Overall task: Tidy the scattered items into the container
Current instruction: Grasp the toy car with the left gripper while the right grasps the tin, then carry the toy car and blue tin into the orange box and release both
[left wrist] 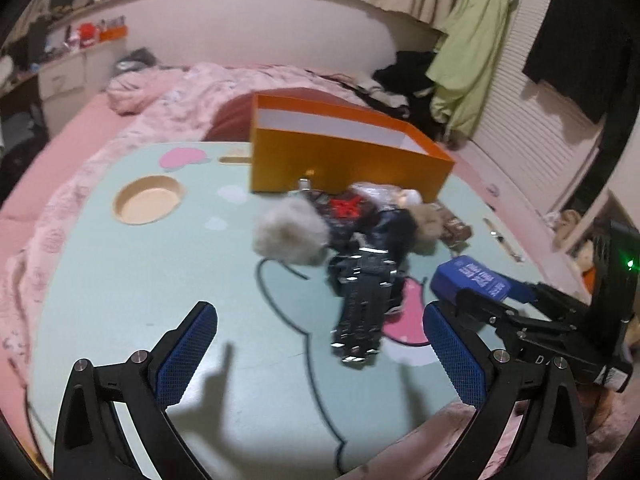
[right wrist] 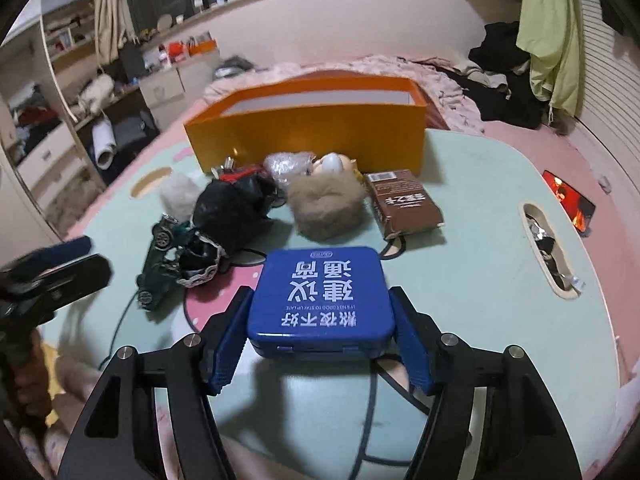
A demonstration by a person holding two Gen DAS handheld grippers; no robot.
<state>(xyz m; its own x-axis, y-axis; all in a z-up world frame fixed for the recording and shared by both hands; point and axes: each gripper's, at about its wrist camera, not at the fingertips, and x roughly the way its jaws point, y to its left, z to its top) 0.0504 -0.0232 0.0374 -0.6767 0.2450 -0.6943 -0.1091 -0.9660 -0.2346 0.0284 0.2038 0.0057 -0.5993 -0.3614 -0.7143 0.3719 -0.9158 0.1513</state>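
An orange box (left wrist: 332, 160) (right wrist: 308, 138), open on top, stands at the far side of the pale green table (left wrist: 160, 280). In front of it lie a white fluffy ball (left wrist: 290, 234), a dark toy car (left wrist: 362, 312) (right wrist: 160, 264), a black bundle (right wrist: 232, 210), a brown fluffy ball (right wrist: 326, 210) and a brown packet (right wrist: 404, 204). My right gripper (right wrist: 320, 336) is shut on a blue tin (right wrist: 320, 298) (left wrist: 472, 280), held just above the table. My left gripper (left wrist: 320, 344) is open and empty, near the table's front edge, with the toy car between its fingers' line.
A round cup recess (left wrist: 146, 200) sits at the table's left. A slot (right wrist: 550, 246) with small items is at the right, next to a red card (right wrist: 570, 200). The table stands on a pink bed (left wrist: 80, 128) with a rumpled blanket behind.
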